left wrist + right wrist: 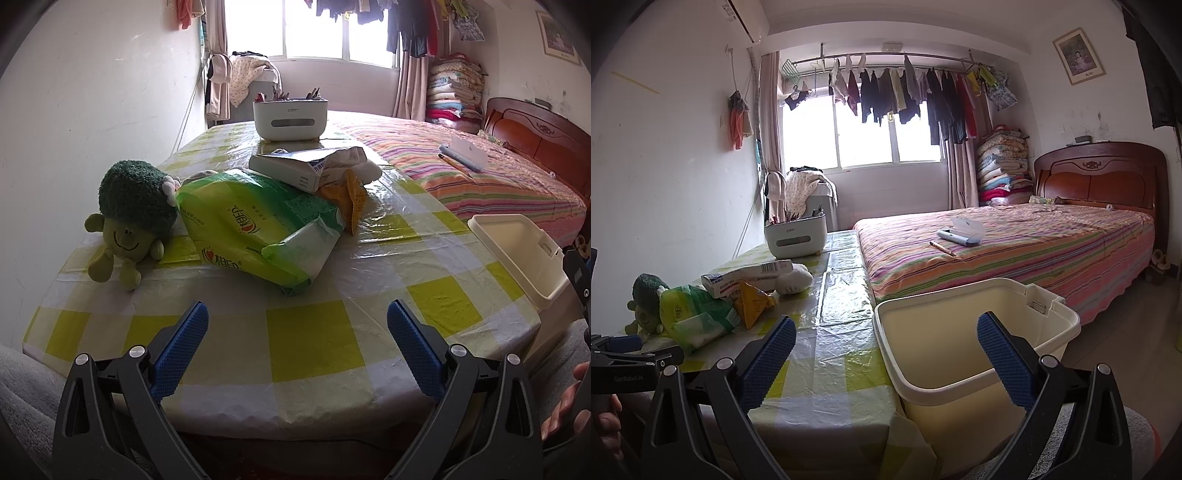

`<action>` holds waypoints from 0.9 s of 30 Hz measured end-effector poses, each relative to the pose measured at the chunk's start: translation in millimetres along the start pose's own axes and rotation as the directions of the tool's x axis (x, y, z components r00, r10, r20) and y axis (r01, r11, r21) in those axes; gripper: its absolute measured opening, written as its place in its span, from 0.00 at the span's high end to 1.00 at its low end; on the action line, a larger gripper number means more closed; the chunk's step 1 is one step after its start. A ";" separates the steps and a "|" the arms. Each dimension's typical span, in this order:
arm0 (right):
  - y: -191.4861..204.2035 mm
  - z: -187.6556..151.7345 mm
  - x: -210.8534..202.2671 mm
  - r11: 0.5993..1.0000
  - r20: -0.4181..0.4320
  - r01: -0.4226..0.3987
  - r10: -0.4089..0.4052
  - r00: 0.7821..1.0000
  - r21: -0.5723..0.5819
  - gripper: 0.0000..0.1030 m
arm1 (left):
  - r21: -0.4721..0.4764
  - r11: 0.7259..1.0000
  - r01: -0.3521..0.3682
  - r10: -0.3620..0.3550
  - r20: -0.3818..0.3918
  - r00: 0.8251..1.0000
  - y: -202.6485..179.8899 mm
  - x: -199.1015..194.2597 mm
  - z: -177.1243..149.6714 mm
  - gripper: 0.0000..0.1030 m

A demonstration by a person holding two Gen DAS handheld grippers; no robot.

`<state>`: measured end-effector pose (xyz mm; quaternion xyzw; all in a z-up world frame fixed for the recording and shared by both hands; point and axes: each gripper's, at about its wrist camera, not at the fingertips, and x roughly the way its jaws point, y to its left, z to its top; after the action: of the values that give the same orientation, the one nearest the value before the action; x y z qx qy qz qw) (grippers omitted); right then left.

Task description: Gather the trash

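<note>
Table holds one green wrapper, one bin beside.

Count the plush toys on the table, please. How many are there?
2. The green broccoli plush sits at the table's left edge beside the green tissue pack. The white plush lies behind the blue-white box, partly hidden. Others may be covered by the pile.

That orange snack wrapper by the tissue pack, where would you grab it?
Probably by the orange snack wrapper's crimped free end, which sticks out toward the table's front edge, clear of the green tissue pack and the box. The open left gripper could come in from the front, one finger on each face.
</note>
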<state>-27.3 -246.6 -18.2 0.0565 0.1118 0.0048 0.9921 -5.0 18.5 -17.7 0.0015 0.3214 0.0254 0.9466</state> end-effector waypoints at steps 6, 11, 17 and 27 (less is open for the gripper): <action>-0.7 -1.1 1.0 1.000 0.000 0.001 -0.001 1.000 0.000 0.07 | 0.007 1.000 0.002 -0.002 -0.007 1.000 -1.3 0.7 -1.0 0.07; -0.7 -1.2 0.7 1.000 0.000 0.000 0.000 1.000 0.000 0.07 | 0.008 1.000 0.004 -0.004 -0.007 1.000 -1.5 0.6 -1.6 0.07; -0.5 -1.1 1.1 1.000 -0.002 0.000 0.000 1.000 -0.002 0.07 | 0.005 1.000 0.010 -0.010 -0.016 1.000 -1.9 1.3 -2.7 0.07; 1.0 -1.8 1.4 1.000 -0.004 0.000 0.000 1.000 -0.003 0.07 | 0.018 1.000 0.014 -0.013 -0.025 1.000 -4.5 2.1 -4.7 0.07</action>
<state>-26.3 -245.4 -20.1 0.0551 0.1137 0.0049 0.9920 -6.0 14.0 -22.8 0.0076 0.3335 0.0161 0.9426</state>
